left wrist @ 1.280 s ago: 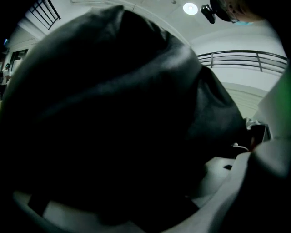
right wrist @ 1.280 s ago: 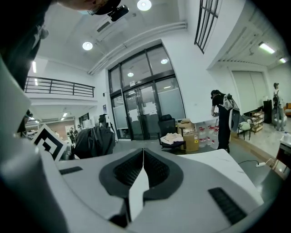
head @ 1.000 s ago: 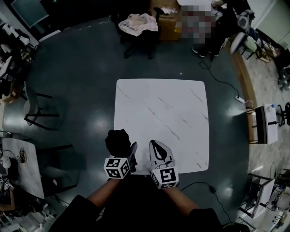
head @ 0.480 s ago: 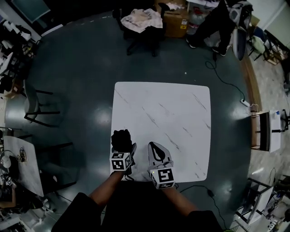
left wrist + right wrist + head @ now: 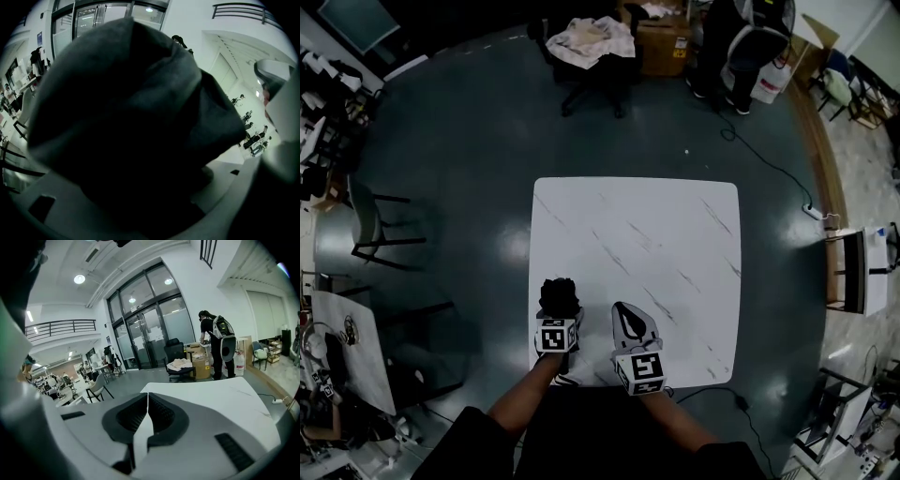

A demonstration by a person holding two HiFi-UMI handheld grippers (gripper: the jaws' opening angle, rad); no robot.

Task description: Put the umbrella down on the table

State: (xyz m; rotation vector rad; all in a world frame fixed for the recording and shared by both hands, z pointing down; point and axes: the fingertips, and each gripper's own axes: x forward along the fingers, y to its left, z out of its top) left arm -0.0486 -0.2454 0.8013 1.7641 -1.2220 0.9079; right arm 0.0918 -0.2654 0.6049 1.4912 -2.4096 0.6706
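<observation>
1. Two hand-held grippers sit at the worktop's [image 5: 656,234] near edge. The left hand-held gripper [image 5: 562,317] is clamped on the black folded umbrella [image 5: 560,295], which fills its own view [image 5: 131,117]. The right hand-held gripper [image 5: 630,323] has its jaws together w/ nothing between them.
2. Change vs 1 s ago: the umbrella was at the worktop's left edge, partly over the floor. Now it's inside that edge, over the near-left corner.
3. Meaning: carry-in looks approx done; lowering & release are still to do. Can't tell if the umbrella touches the worktop yet.
4. The right hand-held gripper has barely shifted along the near edge.
</observation>
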